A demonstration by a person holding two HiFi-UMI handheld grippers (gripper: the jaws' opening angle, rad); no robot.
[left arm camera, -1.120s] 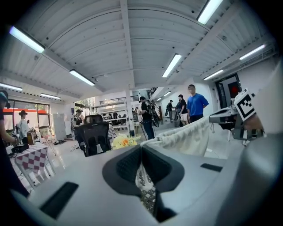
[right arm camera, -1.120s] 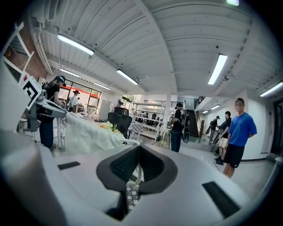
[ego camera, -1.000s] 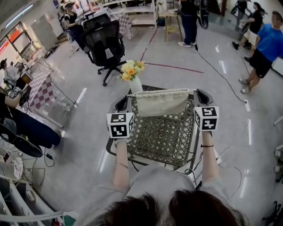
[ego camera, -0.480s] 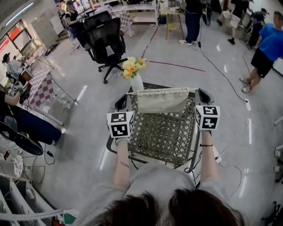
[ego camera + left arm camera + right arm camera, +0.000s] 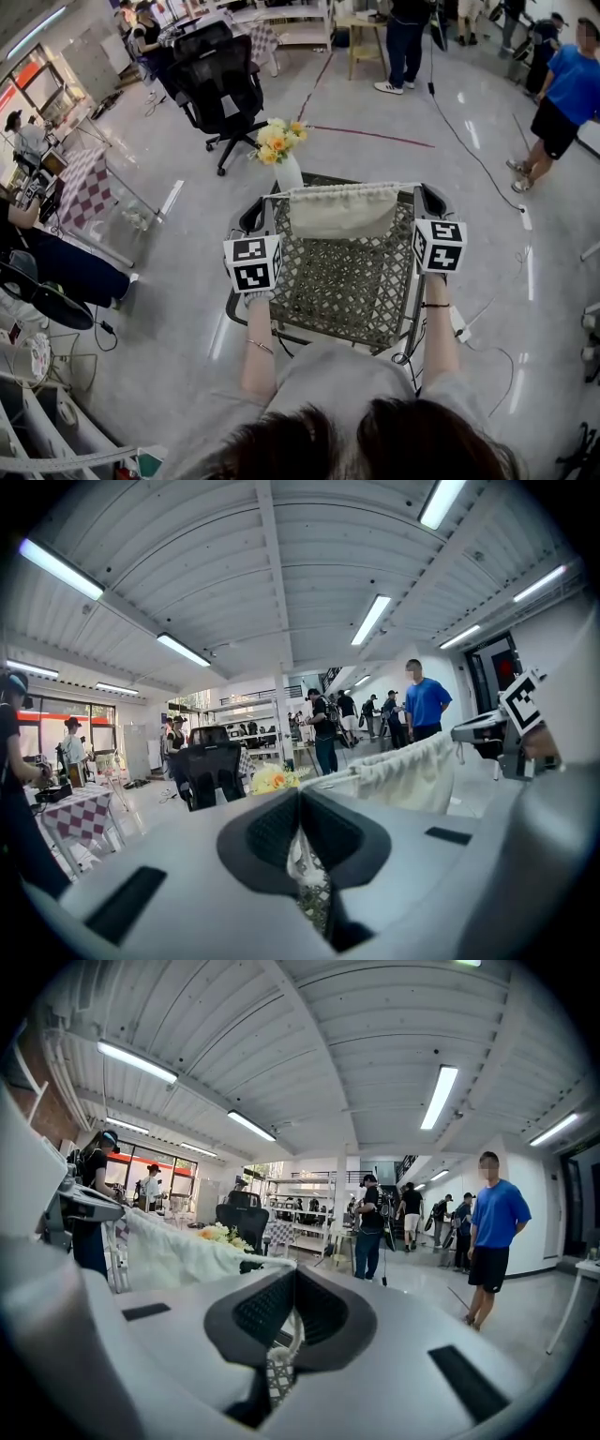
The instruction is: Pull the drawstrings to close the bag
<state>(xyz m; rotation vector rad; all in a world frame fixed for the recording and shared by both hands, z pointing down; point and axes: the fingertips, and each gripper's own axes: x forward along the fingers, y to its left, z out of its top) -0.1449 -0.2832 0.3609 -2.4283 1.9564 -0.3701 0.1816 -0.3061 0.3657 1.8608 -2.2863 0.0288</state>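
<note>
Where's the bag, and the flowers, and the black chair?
bag (image 5: 342, 214): head view, middle of its cream cloth.
flowers (image 5: 278, 141): head view, on the yellow blooms.
chair (image 5: 220, 89): head view, on its black back.

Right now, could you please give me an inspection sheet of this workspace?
Surface: woven-top table in front of the person.
Job's things: cream drawstring bag held stretched above the table, top hem ruffled.
Clutter: vase of yellow flowers at the table's far left corner.
Grippers: left gripper shut on the left drawstring; right gripper shut on the right drawstring.
Cables: black cable across the floor beyond the table.
Surroundings: black office chair; person in a blue shirt; others farther off.
</note>
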